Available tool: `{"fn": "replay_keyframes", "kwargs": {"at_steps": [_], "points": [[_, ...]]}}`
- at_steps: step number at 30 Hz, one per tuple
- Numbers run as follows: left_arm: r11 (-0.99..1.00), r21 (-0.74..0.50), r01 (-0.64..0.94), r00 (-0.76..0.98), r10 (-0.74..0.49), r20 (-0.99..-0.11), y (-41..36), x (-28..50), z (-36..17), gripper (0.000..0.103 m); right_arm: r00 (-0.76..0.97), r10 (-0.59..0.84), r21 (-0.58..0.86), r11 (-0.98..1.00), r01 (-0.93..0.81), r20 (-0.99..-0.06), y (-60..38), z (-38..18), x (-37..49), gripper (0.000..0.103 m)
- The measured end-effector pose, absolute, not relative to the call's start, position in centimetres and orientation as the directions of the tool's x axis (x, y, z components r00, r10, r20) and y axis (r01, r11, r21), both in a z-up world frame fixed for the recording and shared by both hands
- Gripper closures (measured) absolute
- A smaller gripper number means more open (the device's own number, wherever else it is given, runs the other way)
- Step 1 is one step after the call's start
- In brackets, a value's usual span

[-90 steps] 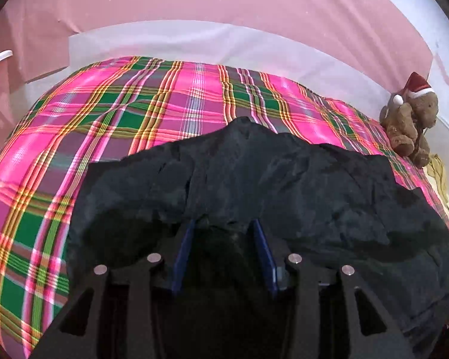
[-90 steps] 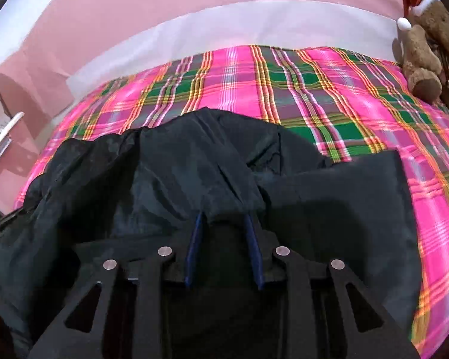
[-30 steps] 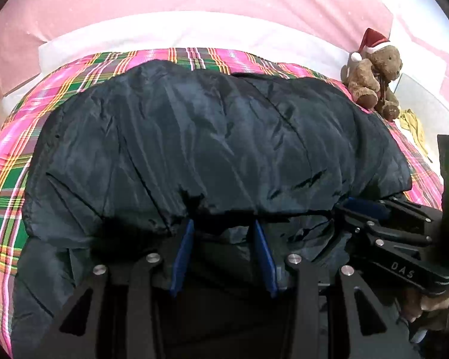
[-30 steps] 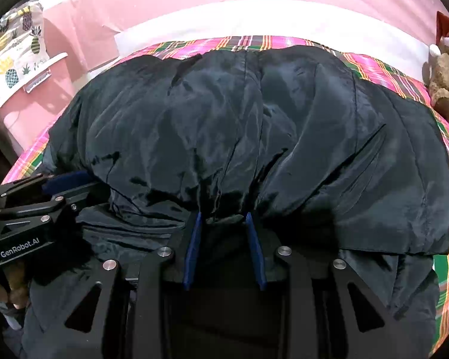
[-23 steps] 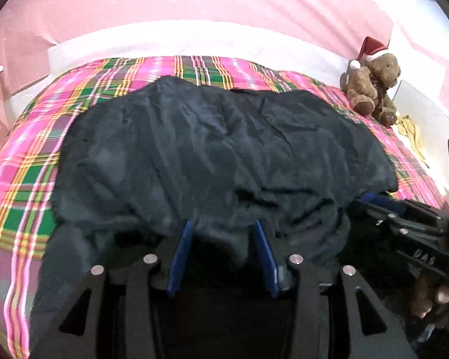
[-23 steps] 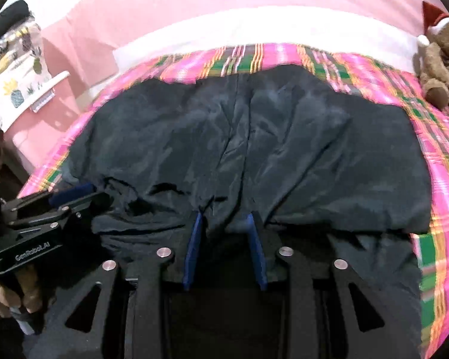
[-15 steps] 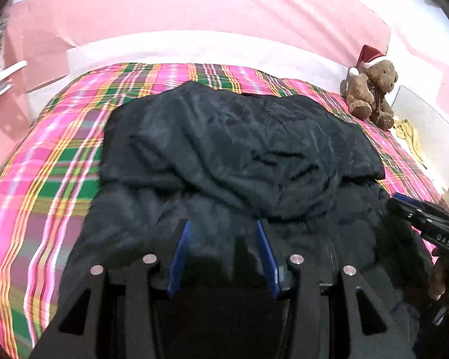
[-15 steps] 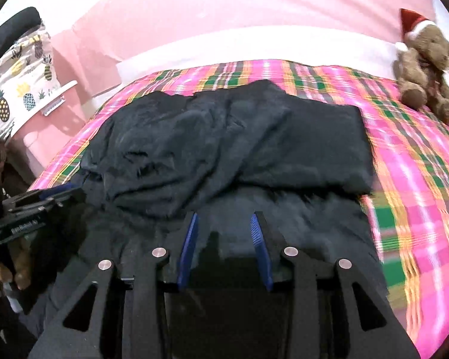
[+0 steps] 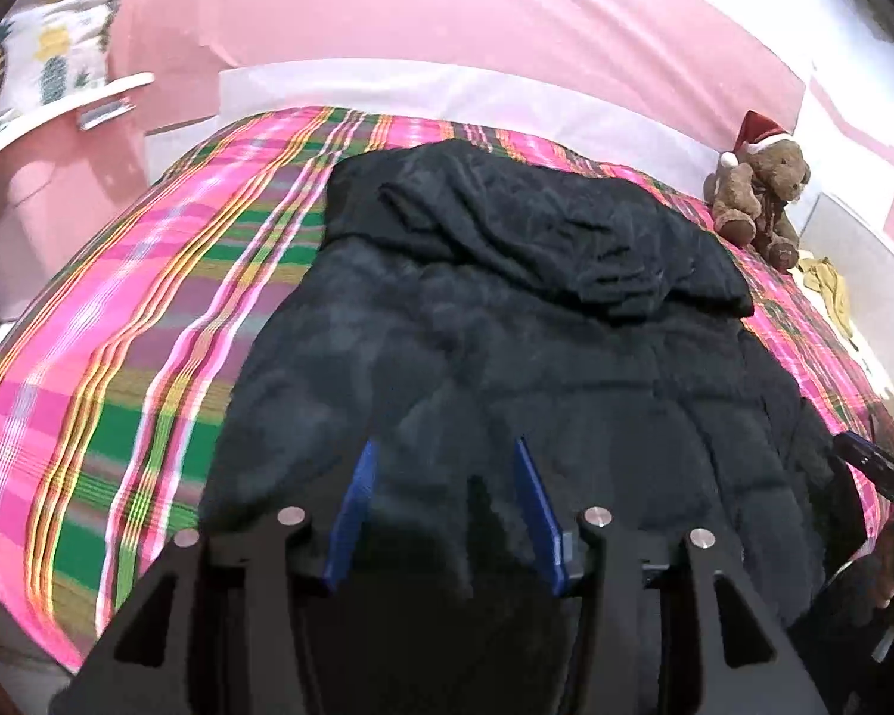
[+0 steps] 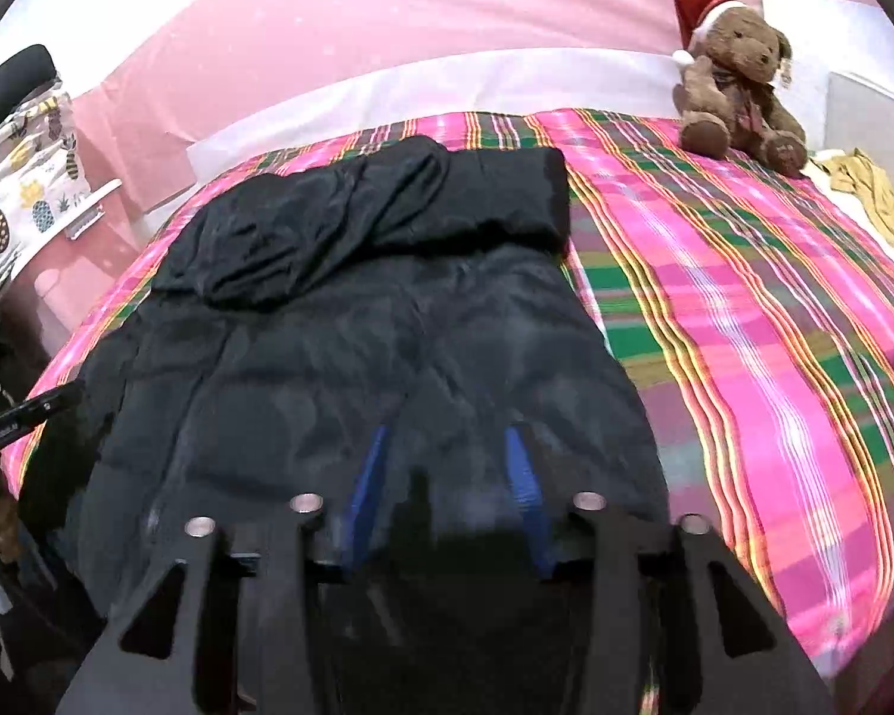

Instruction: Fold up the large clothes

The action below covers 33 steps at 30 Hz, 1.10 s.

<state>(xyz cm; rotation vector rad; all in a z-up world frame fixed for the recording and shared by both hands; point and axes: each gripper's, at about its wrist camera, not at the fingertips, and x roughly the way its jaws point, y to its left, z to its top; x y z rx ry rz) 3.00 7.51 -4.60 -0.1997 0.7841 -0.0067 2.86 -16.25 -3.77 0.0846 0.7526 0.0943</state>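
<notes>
Blue-padded fingers of the left gripper (image 9: 441, 447) stand well apart, nothing pinched between them; dark quilted fabric fills the gap behind the tips, and whether the pads touch it cannot be told. Right gripper (image 10: 447, 435) likewise spread wide, holding nothing, poised over the near hem of the same garment. Black puffer jacket (image 9: 506, 345) lies spread on the pink-and-green plaid bedspread (image 9: 149, 310), long axis running from the near edge of the bed away toward the white headboard strip (image 9: 447, 86). Far end of the jacket carries a folded-over layer of smoother, shinier fabric, bunched and wrinkled, lying crosswise on the quilted body; near end disappears under the gripper bodies in both views. Left wrist view shows broad open plaid to the jacket's left and, at the right frame edge, the tip of the other gripper partly cut off. Right wrist view shows the jacket (image 10: 357, 328) with the folded layer's straight right edge clearly, wide plaid (image 10: 745, 310) to the right, and the left gripper's black body entering at the left edge. Teddy bear in a Santa hat (image 10: 739, 89) sits on the far right corner of the bed, well apart from the jacket; pineapple-print cloth (image 10: 12, 202) hangs at far left.
</notes>
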Motion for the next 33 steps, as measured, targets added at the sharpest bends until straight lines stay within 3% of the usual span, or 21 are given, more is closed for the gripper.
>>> {"fn": "replay_keyframes", "kwargs": {"at_steps": [12, 16, 27, 33], "points": [[0.981, -0.122, -0.152, 0.713, 0.024, -0.700, 10.7, -0.2, -5.2, 0.044, 0.733, 0.081, 0.161, 0.986, 0.040, -0.675, -20.0, -4.8, -0.3, 0.052], [0.974, -0.118, -0.194, 0.693, 0.051, -0.719, 12.7, -0.1, -6.3, 0.042, 0.717, 0.089, 0.217, 0.972, 0.089, -0.692, -21.9, -5.8, -0.2, 0.045], [0.956, -0.259, -0.141, 0.664, -0.103, -0.740, 12.3, -1.4, -9.0, 0.040, 0.630, 0.222, 0.374, 0.920, 0.117, -0.744, -22.9, -8.9, -0.1, 0.045], [0.955, -0.264, -0.134, 0.664, -0.111, -0.740, 11.2, -2.6, -9.7, 0.040, 0.603, 0.273, 0.408, 0.908, 0.097, -0.750, -22.0, -9.5, -1.2, 0.045]]}}
